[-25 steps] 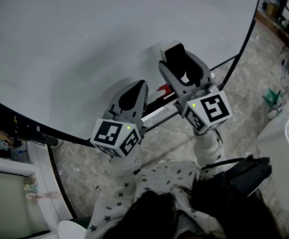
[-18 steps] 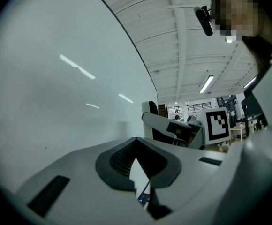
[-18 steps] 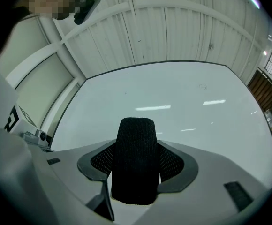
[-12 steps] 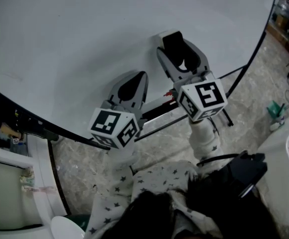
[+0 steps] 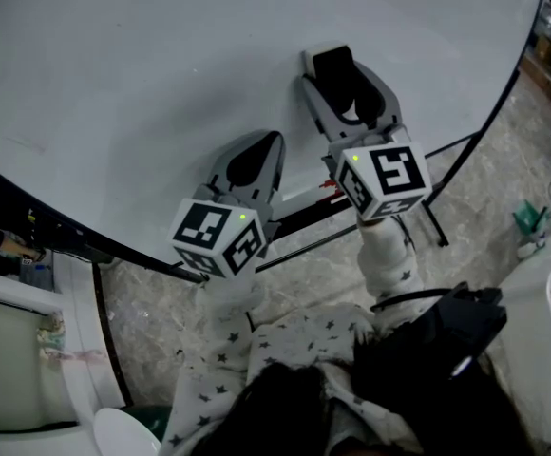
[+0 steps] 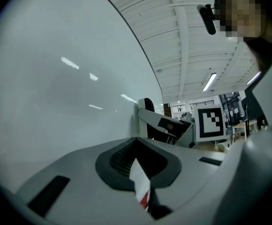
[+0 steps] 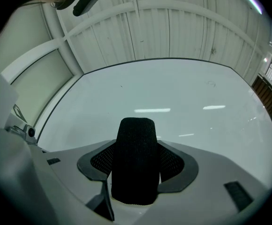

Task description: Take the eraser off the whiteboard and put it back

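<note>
The eraser [image 5: 335, 70] has a black felt face and a white body. My right gripper [image 5: 344, 82] is shut on it, up in front of the whiteboard [image 5: 142, 74]. In the right gripper view the felt [image 7: 136, 161] fills the gap between the jaws, with the whiteboard [image 7: 183, 97] behind it. Whether the eraser touches the board I cannot tell. My left gripper [image 5: 255, 160] is lower and to the left, shut and empty, its tips near the board. The left gripper view shows its jaws together and the right gripper [image 6: 166, 125] beyond them.
The board's tray [image 5: 299, 209] runs below both grippers, with a red marker [image 5: 330, 187] on it. The board's black frame and stand legs [image 5: 437, 221] cross the marble floor. A green object [image 5: 526, 218] and a white unit [image 5: 546, 283] stand at the right; shelves are at the left.
Both grippers have moved up along the board, away from the tray. The right one carried the eraser with it and stayed shut on it.
</note>
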Available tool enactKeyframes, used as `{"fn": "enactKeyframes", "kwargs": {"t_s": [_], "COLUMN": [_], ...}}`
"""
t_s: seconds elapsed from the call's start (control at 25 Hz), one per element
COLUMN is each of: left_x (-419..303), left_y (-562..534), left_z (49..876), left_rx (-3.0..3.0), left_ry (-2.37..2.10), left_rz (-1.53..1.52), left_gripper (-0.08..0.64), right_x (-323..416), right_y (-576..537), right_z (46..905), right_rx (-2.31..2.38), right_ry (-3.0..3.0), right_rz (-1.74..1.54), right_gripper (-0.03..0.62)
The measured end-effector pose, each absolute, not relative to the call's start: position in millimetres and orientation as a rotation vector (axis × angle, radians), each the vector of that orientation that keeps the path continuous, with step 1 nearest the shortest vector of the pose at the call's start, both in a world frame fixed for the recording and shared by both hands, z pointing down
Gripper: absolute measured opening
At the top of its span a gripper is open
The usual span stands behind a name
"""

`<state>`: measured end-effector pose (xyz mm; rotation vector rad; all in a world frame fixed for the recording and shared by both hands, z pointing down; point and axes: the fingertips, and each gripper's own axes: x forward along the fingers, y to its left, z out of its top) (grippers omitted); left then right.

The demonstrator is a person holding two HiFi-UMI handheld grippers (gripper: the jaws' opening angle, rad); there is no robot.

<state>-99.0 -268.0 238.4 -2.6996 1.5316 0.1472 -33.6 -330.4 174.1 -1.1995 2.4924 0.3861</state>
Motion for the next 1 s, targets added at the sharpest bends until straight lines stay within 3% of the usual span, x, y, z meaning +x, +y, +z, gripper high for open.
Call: {"fn": "enactKeyframes", "kwargs": {"t_s": [1.0], "left_x": [-100.0], "left_y": [-275.5], "left_z": [242.7], "left_rx": [-2.725], "left_ry": [1.509], "left_rz": [0.165], "left_gripper": [0.000], "right_x": [-39.6], "right_y": [-332.0], "right_z": [173.7], "right_rx": [-1.331], "right_ry": [2.437], "right_rz": [0.575], "right_gripper": [0.261]}}
